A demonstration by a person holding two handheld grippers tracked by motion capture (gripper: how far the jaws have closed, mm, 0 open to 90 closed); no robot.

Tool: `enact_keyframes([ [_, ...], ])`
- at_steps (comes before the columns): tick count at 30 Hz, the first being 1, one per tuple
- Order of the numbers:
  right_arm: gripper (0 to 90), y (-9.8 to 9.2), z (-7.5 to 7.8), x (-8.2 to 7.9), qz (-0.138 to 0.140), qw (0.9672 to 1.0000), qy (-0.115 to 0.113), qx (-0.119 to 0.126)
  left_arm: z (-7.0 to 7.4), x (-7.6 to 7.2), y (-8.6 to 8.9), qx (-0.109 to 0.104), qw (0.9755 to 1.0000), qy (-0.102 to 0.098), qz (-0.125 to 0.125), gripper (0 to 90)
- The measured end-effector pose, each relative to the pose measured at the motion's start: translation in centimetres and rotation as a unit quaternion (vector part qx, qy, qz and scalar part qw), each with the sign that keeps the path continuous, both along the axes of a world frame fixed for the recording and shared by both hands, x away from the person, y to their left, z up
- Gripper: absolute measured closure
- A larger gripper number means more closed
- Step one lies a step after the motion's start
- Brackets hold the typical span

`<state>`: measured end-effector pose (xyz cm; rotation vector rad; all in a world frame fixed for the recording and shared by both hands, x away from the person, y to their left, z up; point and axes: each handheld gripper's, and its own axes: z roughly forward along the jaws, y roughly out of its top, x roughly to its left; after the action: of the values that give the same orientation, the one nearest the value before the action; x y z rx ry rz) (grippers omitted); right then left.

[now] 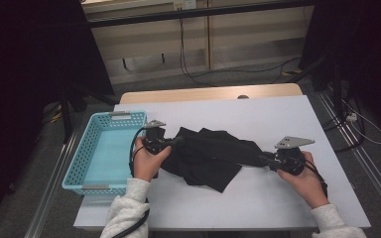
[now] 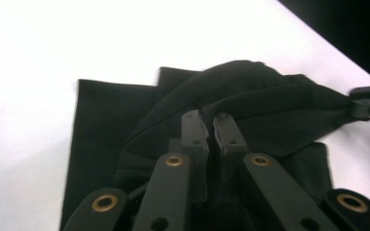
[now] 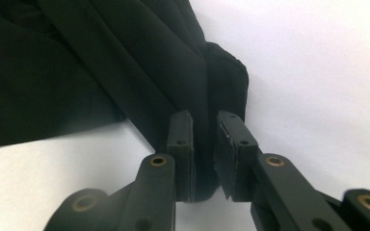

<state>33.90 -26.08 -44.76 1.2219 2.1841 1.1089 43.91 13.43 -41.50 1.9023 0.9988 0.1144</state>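
The person is holding a black garment (image 1: 213, 153) mid-tabletop, nearer the front edge. The left gripper (image 1: 174, 142) is pinching one end, the right gripper (image 1: 264, 159) is clamping the other, and the cloth is stretching between them. Probably folding or heading for the blue basket (image 1: 87, 158) at the left edge, so both pinches need keeping firm and the lift level.

Blue basket (image 1: 99, 153) at table's (image 1: 287, 114) left
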Motion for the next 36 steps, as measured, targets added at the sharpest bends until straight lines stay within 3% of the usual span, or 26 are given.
enact_keyframes([
  [8, 67.8, 0.5, -0.8, -0.6, 0.015, 0.9998, 0.004, -0.008, -0.3, -0.3, -0.1, 0.004, 1.0, 0.0, 0.002, 85.5],
  [13, 56.4, 0.9, -1.3, -0.5, 0.021, 0.9994, 0.014, -0.022, -0.3, -0.3, 0.2, 0.003, 1.0, -0.005, 0.007, 85.4],
  [15, 51.0, 0.9, -1.8, -0.5, 0.017, 0.999, 0.017, -0.038, -0.5, -0.2, 0.3, 0.003, 1.0, -0.003, 0.009, 85.4],
  [17, 48.1, 0.7, -2.0, -0.5, 0.02, 0.9989, 0.023, -0.036, -0.6, -0.2, 0.3, 0.004, 0.9999, -0.001, 0.011, 85.3],
  [21, 47.5, 0.7, -1.5, -0.8, 0.021, 0.9993, 0.002, -0.03, -0.6, -0.1, 0.4, 0.004, 0.9999, -0.003, 0.014, 85.3],
  [24, 47.2, 0.9, -1.4, -0.7, 0.025, 0.999, 0.0, -0.036, -0.5, -0.2, 0.5, 0.0, 0.9998, -0.005, 0.018, 85.2],
  [27, 54.3, 1.1, -1.7, -0.6, 0.031, 0.9984, 0.003, -0.047, -0.3, -0.2, 0.7, -0.002, 0.9998, -0.005, 0.018, 85.2],
  [29, 66.9, 1.1, -1.8, -0.5, 0.03, 0.9982, 0.014, -0.049, -0.1, -0.2, 0.9, -0.006, 0.9998, -0.007, 0.017, 85.2],
  [34, 79.3, 0.6, -1.1, -0.6, 0.026, 0.9991, 0.001, -0.033, 0.4, -0.4, 0.8, -0.01, 0.9998, -0.012, 0.013, 85.2],
  [36, 80.0, 0.0, -0.4, -0.6, 0.019, 0.9997, -0.002, -0.013, 0.6, -0.5, 0.8, -0.01, 0.9998, -0.014, 0.009, 85.3],
])
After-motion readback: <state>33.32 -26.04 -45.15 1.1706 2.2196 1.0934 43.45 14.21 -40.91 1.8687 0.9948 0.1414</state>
